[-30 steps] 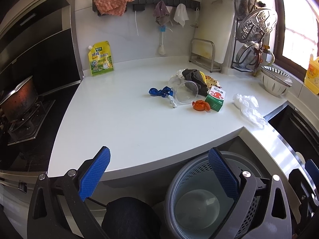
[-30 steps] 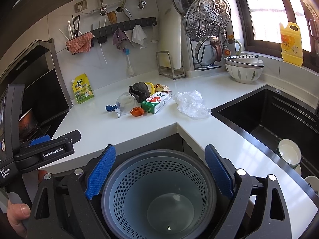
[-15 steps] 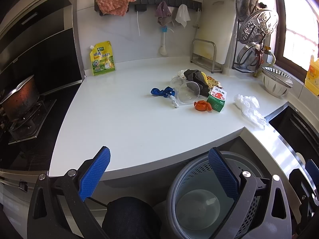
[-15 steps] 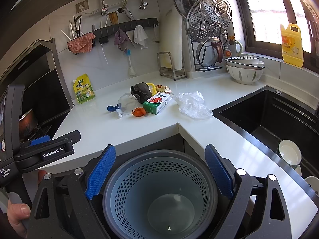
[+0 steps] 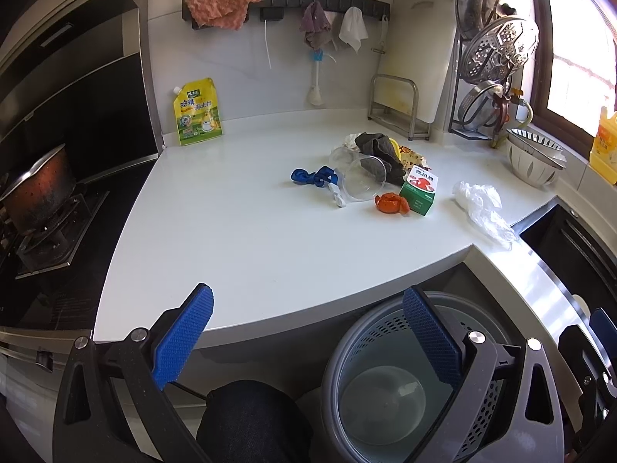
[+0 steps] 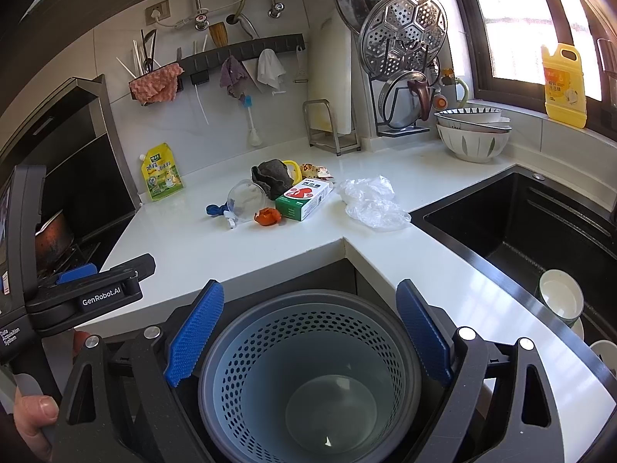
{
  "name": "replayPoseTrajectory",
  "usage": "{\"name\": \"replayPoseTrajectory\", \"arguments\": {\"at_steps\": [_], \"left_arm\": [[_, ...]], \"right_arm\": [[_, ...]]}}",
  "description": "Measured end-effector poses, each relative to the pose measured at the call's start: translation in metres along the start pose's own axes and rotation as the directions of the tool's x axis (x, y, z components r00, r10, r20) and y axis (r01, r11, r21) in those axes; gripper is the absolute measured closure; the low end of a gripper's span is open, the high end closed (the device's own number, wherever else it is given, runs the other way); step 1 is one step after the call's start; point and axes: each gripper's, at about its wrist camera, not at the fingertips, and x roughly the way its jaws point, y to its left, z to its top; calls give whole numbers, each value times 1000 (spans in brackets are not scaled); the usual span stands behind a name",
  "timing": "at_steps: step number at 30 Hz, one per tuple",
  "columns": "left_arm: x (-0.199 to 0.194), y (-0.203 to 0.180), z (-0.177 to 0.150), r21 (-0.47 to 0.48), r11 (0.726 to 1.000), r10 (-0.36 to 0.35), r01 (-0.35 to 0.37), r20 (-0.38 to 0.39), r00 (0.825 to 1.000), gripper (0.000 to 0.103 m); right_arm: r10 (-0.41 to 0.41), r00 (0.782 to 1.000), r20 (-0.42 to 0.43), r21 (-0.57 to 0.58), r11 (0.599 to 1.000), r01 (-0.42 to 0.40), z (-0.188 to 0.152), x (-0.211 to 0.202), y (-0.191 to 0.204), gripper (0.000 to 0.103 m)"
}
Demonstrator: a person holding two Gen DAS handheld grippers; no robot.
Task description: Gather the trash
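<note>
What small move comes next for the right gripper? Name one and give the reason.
Probably reach the right gripper forward to the crumpled clear plastic bag on the white countertop. Both grippers are open and hold nothing, the grey perforated bin below the counter edge looks nearly empty, and the bag appears to be the piece of trash lying nearest the right side, apart from the other litter.

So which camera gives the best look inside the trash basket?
The right wrist view: the trash basket sits centred between the open tongs, rim and bottom fully visible. The left wrist view shows it off to the right, partly hidden behind one finger.
</note>
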Motion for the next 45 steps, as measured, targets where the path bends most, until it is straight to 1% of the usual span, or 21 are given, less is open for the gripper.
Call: {"name": "replayPoseTrajectory", "arguments": {"at_steps": [18, 22, 26, 31, 35, 38, 45], "left_arm": [[1, -2, -3, 4, 1000, -2, 2, -6, 1000, 6], [2, -1, -4, -2, 1000, -12, 12, -13, 1000, 6], [6, 0, -5, -5, 1000, 3, -3, -9, 1000, 6], [21, 2, -3, -8, 1000, 28, -28, -25, 999, 6], [33, 1, 4, -2, 999, 34, -34, -25, 999, 6], [42, 2, 12, -11, 999, 37, -37, -29, 999, 6], [74, -6, 36, -60, 998, 3, -7, -66, 998, 6]], "right_arm": [[1, 1000, -2, 5, 1000, -1, -1, 2, -1, 16], [2, 1000, -4, 7, 1000, -2, -3, 4, -1, 16], [13, 1000, -14, 15, 1000, -13, -7, 9, -5, 16], [31, 999, -43, 47, 998, -29, -7, 24, -19, 16], [28, 998, -48, 37, 999, -26, 4, 37, -30, 16], [31, 997, -72, 34, 999, -29, 15, 51, -39, 16], [21, 994, -105, 13, 1000, -20, 50, 85, -62, 16]]}}
